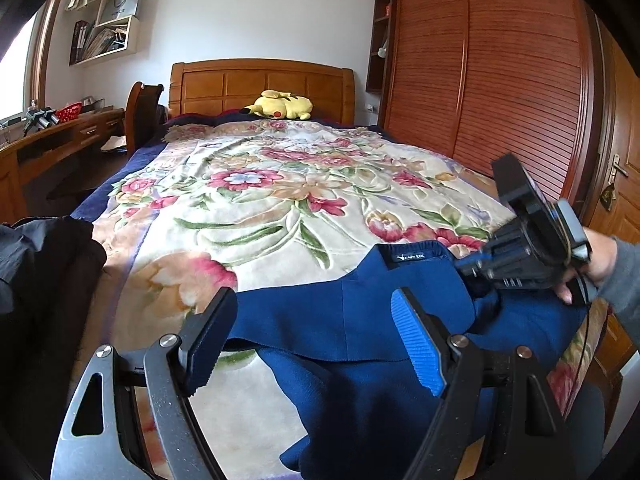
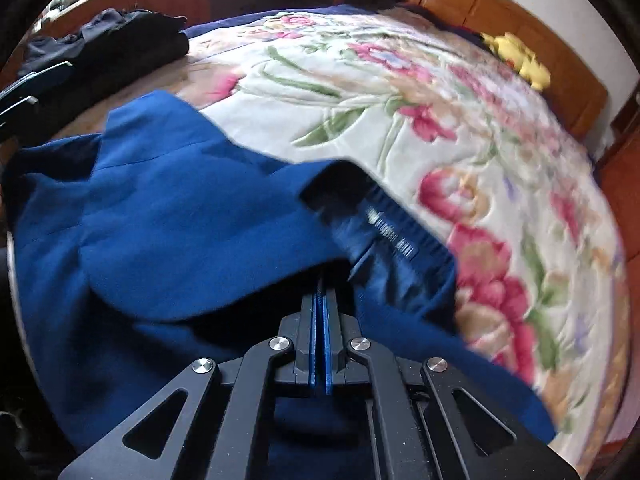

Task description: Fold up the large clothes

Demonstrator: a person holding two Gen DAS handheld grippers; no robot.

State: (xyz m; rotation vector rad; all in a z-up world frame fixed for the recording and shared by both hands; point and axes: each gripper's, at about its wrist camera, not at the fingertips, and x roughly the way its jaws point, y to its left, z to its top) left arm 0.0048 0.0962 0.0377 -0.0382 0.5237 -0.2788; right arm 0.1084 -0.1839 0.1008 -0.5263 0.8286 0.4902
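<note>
Home bedroom, I note: bed point(image 1: 280, 184) with floral blanket, wooden headboard point(image 1: 262, 88), louvred wardrobe point(image 1: 480, 80), desk point(image 1: 60, 136), wall shelves point(image 1: 106, 24), yellow plush toy point(image 1: 282, 105).

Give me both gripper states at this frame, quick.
Left gripper: open, jaws spread wide above the blue garment, holding nothing.
Right gripper: closed, pinching the blue garment near its labelled waistband.

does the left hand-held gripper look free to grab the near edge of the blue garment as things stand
Probably yes. The left hand-held gripper is open, with the blue garment lying flat on the blanket right between and below its fingers. Nothing covers that edge; the right hand-held gripper pinches the garment further right.
</note>
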